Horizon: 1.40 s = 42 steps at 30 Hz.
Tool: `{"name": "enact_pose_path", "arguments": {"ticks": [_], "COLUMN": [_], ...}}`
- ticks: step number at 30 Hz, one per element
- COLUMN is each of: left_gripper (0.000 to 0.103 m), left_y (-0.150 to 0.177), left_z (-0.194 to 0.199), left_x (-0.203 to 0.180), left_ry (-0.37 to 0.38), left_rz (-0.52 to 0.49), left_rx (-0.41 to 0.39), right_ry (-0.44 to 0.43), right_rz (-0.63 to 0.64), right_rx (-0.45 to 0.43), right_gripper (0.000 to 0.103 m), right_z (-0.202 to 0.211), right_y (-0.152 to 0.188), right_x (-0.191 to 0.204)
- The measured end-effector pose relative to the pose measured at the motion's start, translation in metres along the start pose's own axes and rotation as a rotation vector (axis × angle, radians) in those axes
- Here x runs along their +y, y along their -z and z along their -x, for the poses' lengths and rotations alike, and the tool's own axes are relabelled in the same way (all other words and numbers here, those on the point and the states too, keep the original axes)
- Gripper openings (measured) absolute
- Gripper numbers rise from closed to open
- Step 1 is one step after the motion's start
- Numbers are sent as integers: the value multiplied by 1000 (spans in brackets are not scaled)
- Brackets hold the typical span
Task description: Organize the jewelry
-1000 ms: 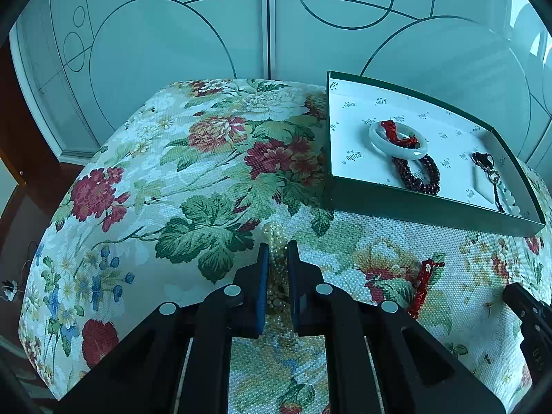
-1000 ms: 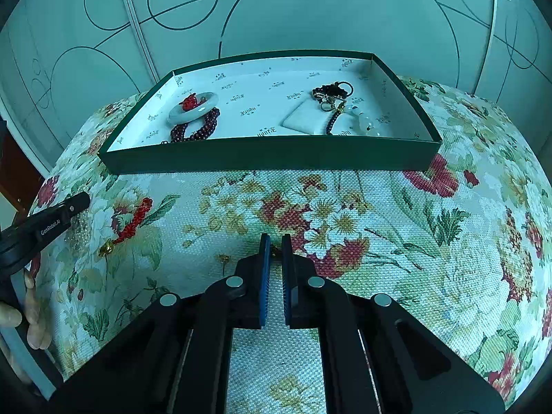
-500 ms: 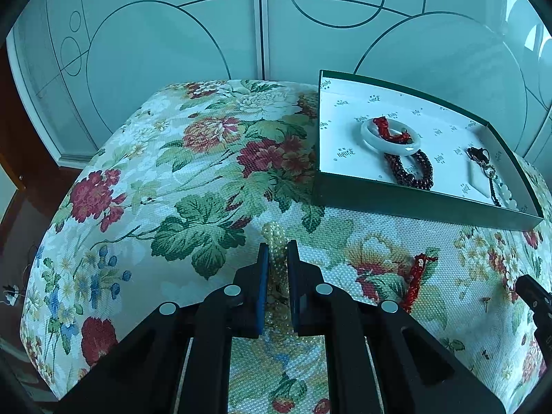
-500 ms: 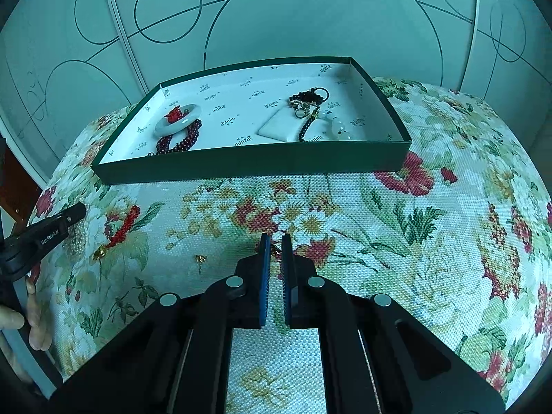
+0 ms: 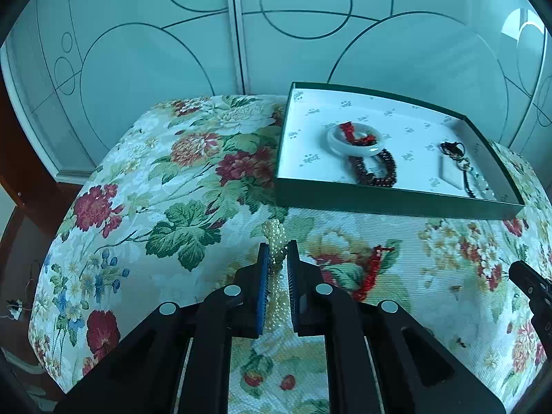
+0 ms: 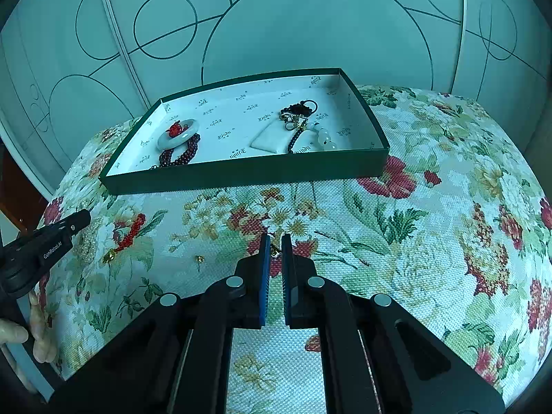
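My left gripper (image 5: 275, 253) is shut on a cream pearl strand (image 5: 275, 238), whose bunched end sticks out past the fingertips above the floral cloth. My right gripper (image 6: 274, 249) is shut on a small gold earring (image 6: 275, 250) between its tips. A green tray (image 5: 379, 203) with a white lining holds a jade bangle (image 5: 355, 139), dark red beads (image 5: 376, 172) and a white pendant with a dark cord (image 5: 455, 169). A red bead bracelet (image 5: 372, 269) lies on the cloth in front of the tray. It also shows in the right wrist view (image 6: 129, 233).
A second small gold earring (image 6: 199, 259) lies on the cloth left of my right gripper. The tray also shows in the right wrist view (image 6: 248, 170). The floral cloth (image 5: 155, 207) covers a rounded table that drops off at the left. Frosted glass doors (image 5: 172, 51) stand behind.
Both grippers have risen and drawn back from the tray. The pearl strand has come up off the cloth with the left gripper. The right gripper has lifted one earring.
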<state>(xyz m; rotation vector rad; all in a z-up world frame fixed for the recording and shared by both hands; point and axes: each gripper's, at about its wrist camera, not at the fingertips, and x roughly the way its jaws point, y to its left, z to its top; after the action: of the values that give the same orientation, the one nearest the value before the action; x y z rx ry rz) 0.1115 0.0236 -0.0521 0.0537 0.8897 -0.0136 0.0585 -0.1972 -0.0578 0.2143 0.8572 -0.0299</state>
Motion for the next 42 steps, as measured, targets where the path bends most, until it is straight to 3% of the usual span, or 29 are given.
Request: {"name": "enact_pose_path", "arguments": {"ticks": [25, 33, 42], "left_gripper": [6, 6, 6], "left_y": [-11, -41, -90], "left_z": [48, 52, 40], "left_x": [-47, -54, -75], "left_ry": [66, 88, 100], "left_rz": [-66, -78, -108], "left_rx": [-79, -122, -177], "right_ry": [-35, -47, -60], "right_rz": [-45, -31, -9], "right_rx": [-89, -124, -161], "right_gripper": [6, 6, 6], "right_z": [42, 43, 28], "right_y": [-13, -35, -89], "right_x": [-18, -13, -4]}}
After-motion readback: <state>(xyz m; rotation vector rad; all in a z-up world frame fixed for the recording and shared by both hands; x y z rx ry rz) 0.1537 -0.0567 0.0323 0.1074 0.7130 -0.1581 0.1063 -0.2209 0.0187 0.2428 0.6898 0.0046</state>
